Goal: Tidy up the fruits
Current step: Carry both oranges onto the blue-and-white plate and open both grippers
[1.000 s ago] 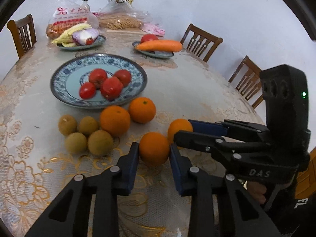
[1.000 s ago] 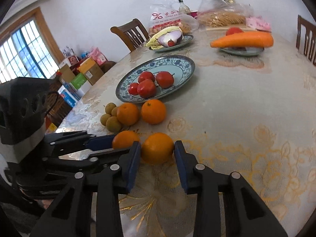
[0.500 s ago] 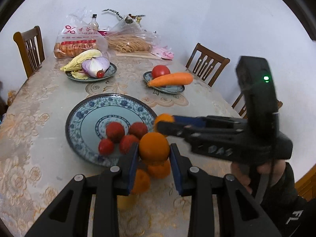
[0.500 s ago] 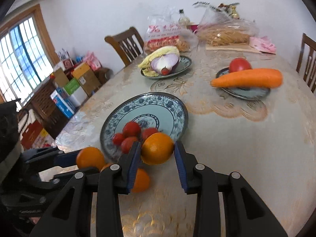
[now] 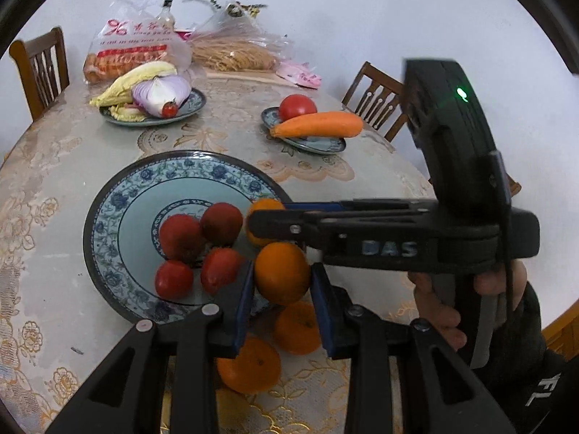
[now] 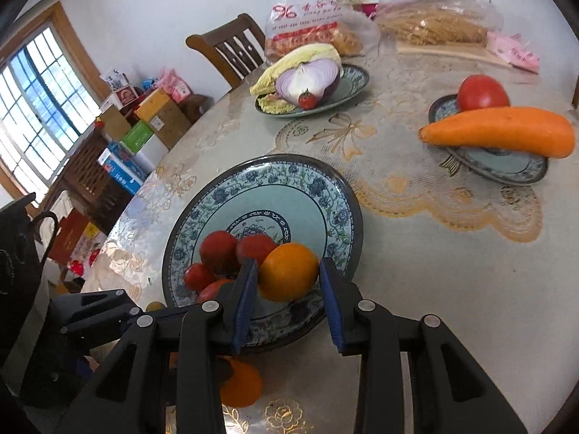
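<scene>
Setting: round bench [image 5: 54, 166] under a gold-flowered lace cloth, white wall behind, wooden chairs around it; we see a window and stacked boxes off to one side in the right wrist view.
Left hand-held gripper [image 5: 281, 291]: we have its blue pads pinching an orange [image 5: 281, 273] from both sides, held in the air over the near rim of the large blue-patterned plate [image 5: 108, 195].
Right hand-held gripper [image 6: 288, 291]: it clamps a second orange [image 6: 288, 271] the same way, also above the plate's near part, just beside the red fruits.
Step in hand: we judge this to be carrying both oranges onto the plate.
How to do it well: we should lower each orange onto bare glaze, clear of the four red fruits [image 5: 197, 249], and set it down before spreading the pads, since a round fruit will likely roll if dropped. We should keep the two tools apart; they cross closely here.
Oranges' look: smooth, bright, firm-skinned, slightly flattened spheres.
Left to do: two more oranges [image 5: 249, 365] lie on the cloth below the plate's edge.
Elsewhere: a carrot [image 5: 318, 124] and tomato share a small dish; cabbage and onion [image 5: 161, 90] sit on another.
</scene>
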